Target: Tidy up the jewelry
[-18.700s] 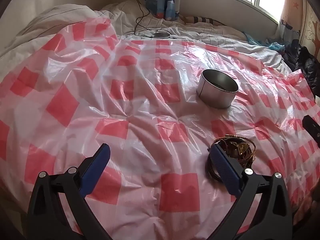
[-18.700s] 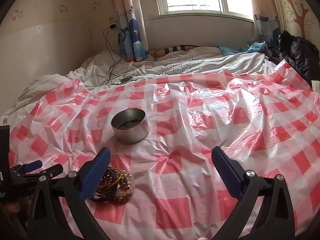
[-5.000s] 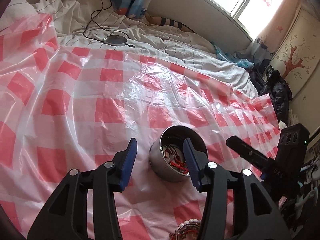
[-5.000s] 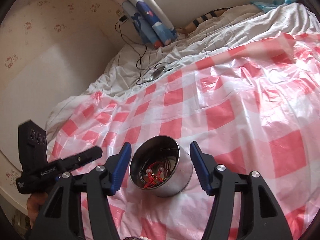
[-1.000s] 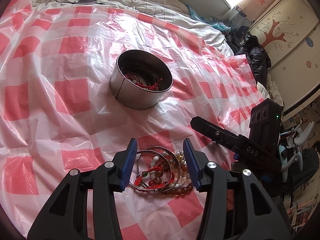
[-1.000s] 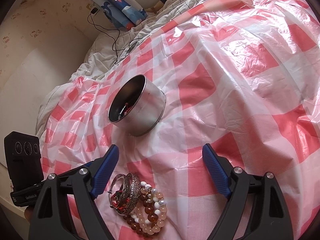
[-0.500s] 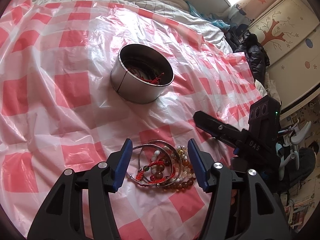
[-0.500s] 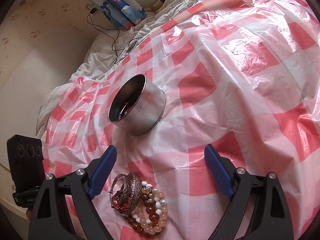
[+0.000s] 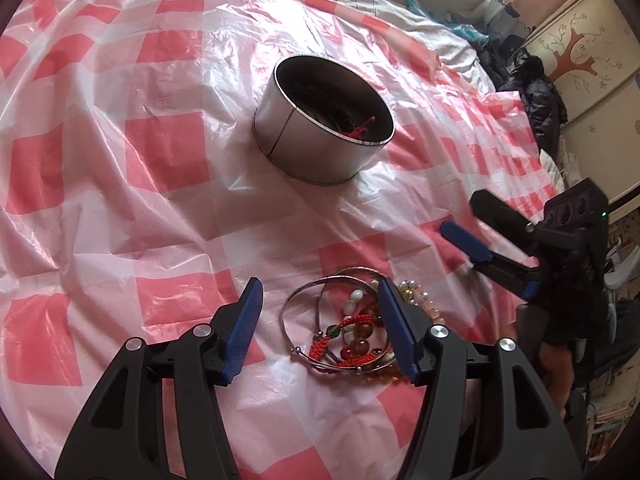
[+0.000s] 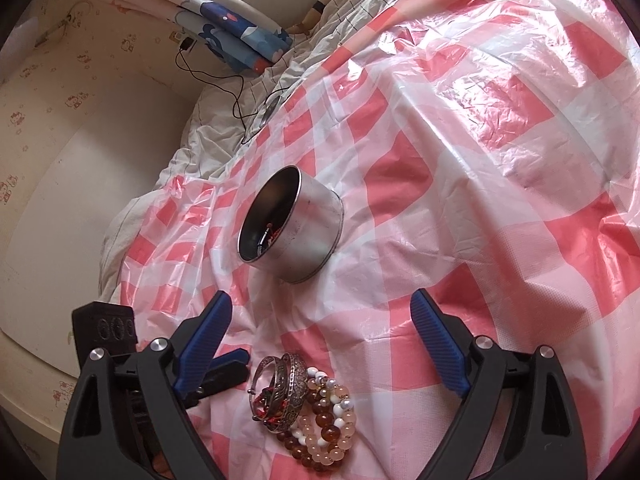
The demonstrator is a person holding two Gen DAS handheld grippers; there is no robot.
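A pile of jewelry (image 9: 344,328) lies on the red-and-white checked plastic sheet (image 9: 168,152): silver bangles, a red cord bracelet and beaded bracelets. My left gripper (image 9: 318,294) hovers open over it, with the bangles between its blue pads and its right pad over the beads. A round metal tin (image 9: 320,120) stands further back with a red cord piece and dark items inside. In the right wrist view the jewelry (image 10: 308,400) lies low between my open right gripper's (image 10: 320,300) fingers, and the tin (image 10: 296,232) sits ahead of it. Nothing is gripped.
The sheet covers a bed with white bedding (image 10: 224,128), and a black cable (image 10: 236,92) lies on the bedding. Dark clothes (image 9: 540,96) lie at the bed's right edge beside a cupboard (image 9: 592,48). The right gripper (image 9: 464,236) is at the left view's right side.
The left gripper's jaws have spread wider around the jewelry pile. The right gripper's jaws have widened slightly. Both hands have barely shifted.
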